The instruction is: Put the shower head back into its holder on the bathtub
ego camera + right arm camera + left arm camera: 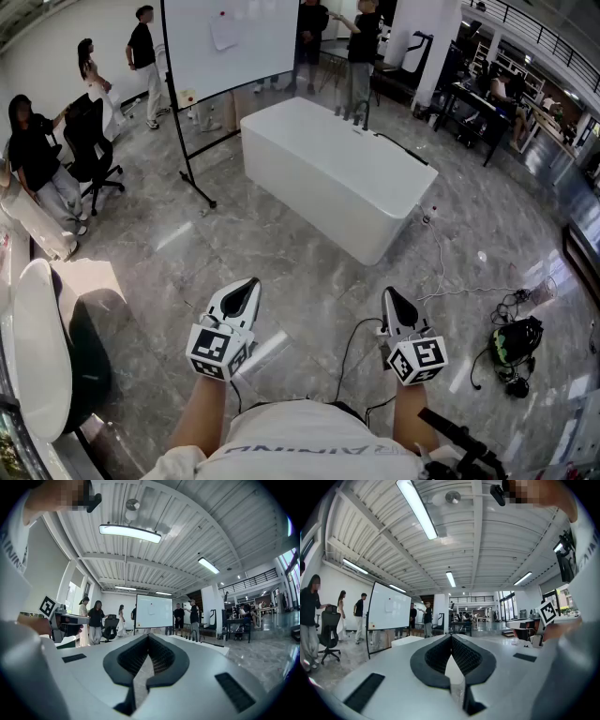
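Observation:
The white freestanding bathtub [328, 173] stands on the marble floor some way ahead of me. Dark metal fittings [354, 117] rise at its far end; I cannot make out the shower head or its holder from here. My left gripper [248, 284] and right gripper [387, 293] are held level in front of my body, both pointing toward the tub and far short of it. Each is shut with nothing between its jaws. The left gripper view has its closed gripper [451, 637] with the tub [407, 640] beyond. The right gripper view has its closed gripper [148, 637] and the tub [202, 643].
A whiteboard on a wheeled stand [230, 42] stands left of the tub. Several people stand around the room, two at the tub's far end. An office chair [94, 150] is at the left. Cables [450, 281] and a black-green bag [516, 342] lie at the right.

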`<state>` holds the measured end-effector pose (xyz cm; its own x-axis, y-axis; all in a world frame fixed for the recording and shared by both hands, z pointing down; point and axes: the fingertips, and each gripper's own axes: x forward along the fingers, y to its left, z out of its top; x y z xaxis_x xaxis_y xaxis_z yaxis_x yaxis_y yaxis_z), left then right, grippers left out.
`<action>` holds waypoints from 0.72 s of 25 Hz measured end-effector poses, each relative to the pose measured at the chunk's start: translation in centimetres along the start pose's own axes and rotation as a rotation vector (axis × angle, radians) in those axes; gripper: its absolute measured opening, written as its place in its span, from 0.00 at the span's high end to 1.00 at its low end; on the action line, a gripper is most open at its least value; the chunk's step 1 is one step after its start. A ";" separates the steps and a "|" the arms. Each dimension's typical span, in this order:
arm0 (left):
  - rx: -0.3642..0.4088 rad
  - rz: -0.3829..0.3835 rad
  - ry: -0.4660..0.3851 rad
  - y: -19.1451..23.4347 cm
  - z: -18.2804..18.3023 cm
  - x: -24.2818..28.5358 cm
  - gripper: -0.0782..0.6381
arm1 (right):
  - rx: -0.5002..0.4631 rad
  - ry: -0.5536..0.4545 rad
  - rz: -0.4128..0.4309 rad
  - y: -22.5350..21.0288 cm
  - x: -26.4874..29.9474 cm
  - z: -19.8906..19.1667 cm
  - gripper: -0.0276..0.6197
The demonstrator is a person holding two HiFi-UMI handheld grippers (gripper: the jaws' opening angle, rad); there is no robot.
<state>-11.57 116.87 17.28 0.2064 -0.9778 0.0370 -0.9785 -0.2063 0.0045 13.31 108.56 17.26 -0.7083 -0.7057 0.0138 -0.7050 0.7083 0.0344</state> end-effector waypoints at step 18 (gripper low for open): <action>-0.015 0.006 0.027 -1.5 -0.2 1.2 0.87 | 0.039 -0.005 0.031 -1.7 -0.1 -0.5 0.94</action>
<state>-9.84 116.03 17.51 0.2010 -0.9775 0.0642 -0.9796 -0.2001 0.0191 14.54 107.41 17.66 -0.7296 -0.6838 0.0089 -0.6838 0.7296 -0.0049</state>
